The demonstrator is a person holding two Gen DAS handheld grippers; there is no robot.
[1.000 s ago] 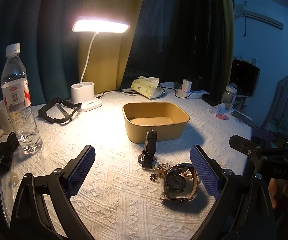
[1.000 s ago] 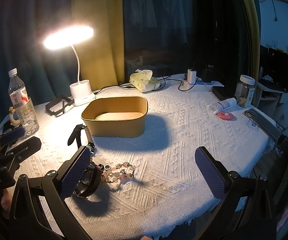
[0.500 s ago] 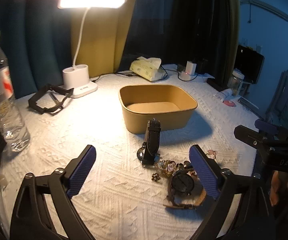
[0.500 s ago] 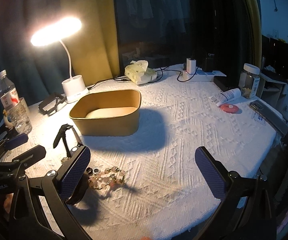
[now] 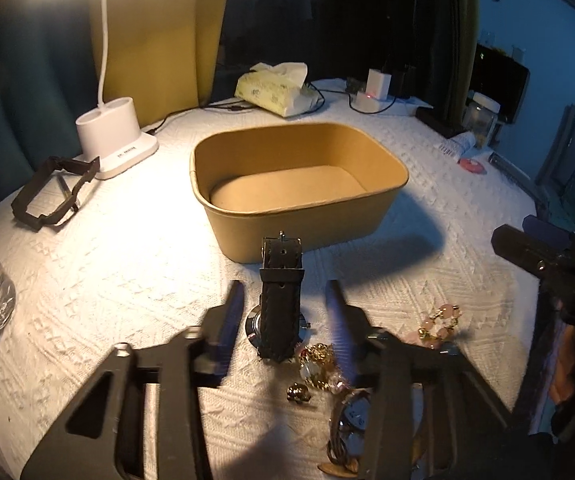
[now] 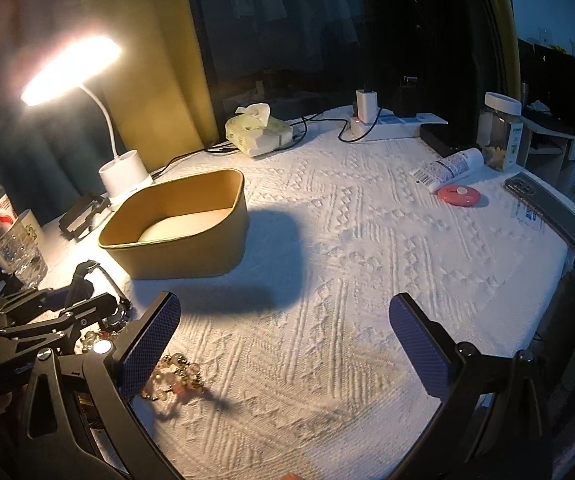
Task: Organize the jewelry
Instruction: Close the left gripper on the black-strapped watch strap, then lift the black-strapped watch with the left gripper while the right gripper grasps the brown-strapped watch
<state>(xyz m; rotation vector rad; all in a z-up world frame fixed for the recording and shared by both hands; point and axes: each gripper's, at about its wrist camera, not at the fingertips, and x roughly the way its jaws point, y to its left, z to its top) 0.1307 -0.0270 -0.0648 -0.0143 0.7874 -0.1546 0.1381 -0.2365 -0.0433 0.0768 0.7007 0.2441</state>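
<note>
A black-strapped watch (image 5: 281, 292) lies on the white cloth in front of a tan paper box (image 5: 295, 236), its strap arching up. My left gripper (image 5: 285, 320) straddles the watch. Its jaws are closing, and a narrow gap still shows on each side of the watch. Gold pieces (image 5: 315, 360), a pink bead bracelet (image 5: 439, 320) and a brown-strapped watch (image 5: 351, 424) lie just to the right. My right gripper (image 6: 283, 344) stands wide open over bare cloth, with the bead bracelet (image 6: 171, 376) beside its left finger (image 6: 147, 344). The box (image 6: 191, 256) holds nothing.
A lit desk lamp (image 5: 115, 140) and a black frame (image 5: 51, 192) stand behind and left of the box. A water bottle (image 6: 7, 232) is far left. A tissue pack (image 5: 279, 88), power strip (image 6: 391, 124), jar (image 6: 501, 132), tube (image 6: 447, 168), pink disc (image 6: 461, 196) and phone (image 6: 547, 212) line the back and right edge.
My left gripper has moved forward and down onto the black watch, and its jaws have narrowed from wide open to close around it. My right gripper has sunk closer to the cloth.
</note>
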